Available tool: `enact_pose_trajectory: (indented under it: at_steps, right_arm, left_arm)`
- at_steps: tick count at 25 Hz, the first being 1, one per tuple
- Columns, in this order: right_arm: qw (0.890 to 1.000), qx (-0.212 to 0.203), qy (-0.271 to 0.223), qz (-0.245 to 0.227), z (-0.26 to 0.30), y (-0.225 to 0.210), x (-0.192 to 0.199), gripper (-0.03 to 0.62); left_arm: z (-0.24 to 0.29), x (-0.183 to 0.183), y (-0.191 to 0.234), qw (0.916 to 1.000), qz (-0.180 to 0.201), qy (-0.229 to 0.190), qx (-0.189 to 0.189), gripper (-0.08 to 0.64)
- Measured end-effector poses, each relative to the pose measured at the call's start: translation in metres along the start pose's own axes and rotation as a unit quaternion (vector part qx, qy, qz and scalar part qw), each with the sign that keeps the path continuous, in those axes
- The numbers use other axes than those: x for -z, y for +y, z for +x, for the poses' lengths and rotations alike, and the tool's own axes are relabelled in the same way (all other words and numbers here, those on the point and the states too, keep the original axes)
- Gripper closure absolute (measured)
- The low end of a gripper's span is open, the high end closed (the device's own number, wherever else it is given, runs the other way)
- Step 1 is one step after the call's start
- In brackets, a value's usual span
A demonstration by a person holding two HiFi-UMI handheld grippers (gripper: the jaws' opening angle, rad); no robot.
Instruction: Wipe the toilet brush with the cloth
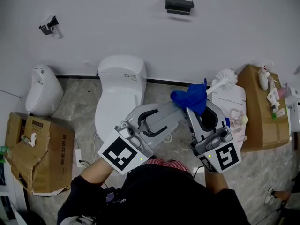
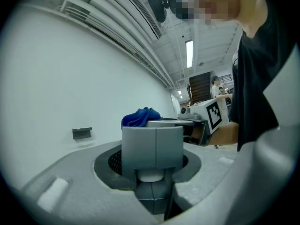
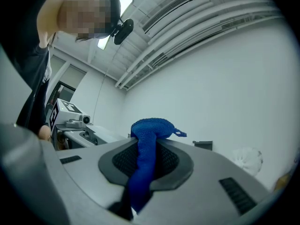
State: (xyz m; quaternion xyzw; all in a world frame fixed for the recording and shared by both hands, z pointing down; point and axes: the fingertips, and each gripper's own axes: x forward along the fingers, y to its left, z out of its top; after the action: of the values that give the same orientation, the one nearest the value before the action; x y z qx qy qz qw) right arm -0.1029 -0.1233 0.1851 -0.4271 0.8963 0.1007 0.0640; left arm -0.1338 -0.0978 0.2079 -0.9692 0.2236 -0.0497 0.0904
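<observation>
The toilet brush (image 1: pixel 227 78) has a white bristle head at the right, held in the air near the wall. Its stem runs down-left and disappears under a blue cloth (image 1: pixel 191 96). My right gripper (image 1: pixel 194 108) is shut on that cloth, which bunches over the jaw tips (image 3: pixel 150 128) and hangs down between the pads. My left gripper (image 1: pixel 176 108) reaches in from the left, its jaws closed on the brush's grey handle end (image 2: pixel 152 144), with a white stem below it. The cloth (image 2: pixel 140 117) shows just beyond the handle. The bristle head (image 3: pixel 248 158) is blurred at the far right.
A white toilet (image 1: pixel 121 86) stands against the wall, with a white urinal-like fixture (image 1: pixel 43 90) to its left. Cardboard boxes sit at the left (image 1: pixel 40 151) and right (image 1: pixel 260 107). A second white seat (image 1: pixel 230 100) lies under the brush. A dark bracket (image 1: pixel 179 5) hangs on the wall.
</observation>
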Motion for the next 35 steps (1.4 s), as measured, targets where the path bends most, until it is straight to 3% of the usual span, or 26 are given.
enact_pose_trajectory:
  at_steps: [10,16,35]
  right_arm:
    - [1.0,0.0,0.001,-0.014,-0.009,0.005,-0.001,0.523]
    - [1.0,0.003,-0.01,-0.005,-0.018,0.0,-0.007,0.523]
    - [1.0,0.01,-0.021,-0.005,-0.048,-0.042,-0.025,0.523]
  left_arm:
    - [-0.008,-0.001,-0.01,0.9999,-0.011,0.0,-0.004,0.403]
    - [-0.007,-0.007,-0.018,1.0,0.002,0.003,-0.006,0.403]
    - [0.018,-0.032,-0.042,0.9995,0.001,0.012,-0.029,0.403]
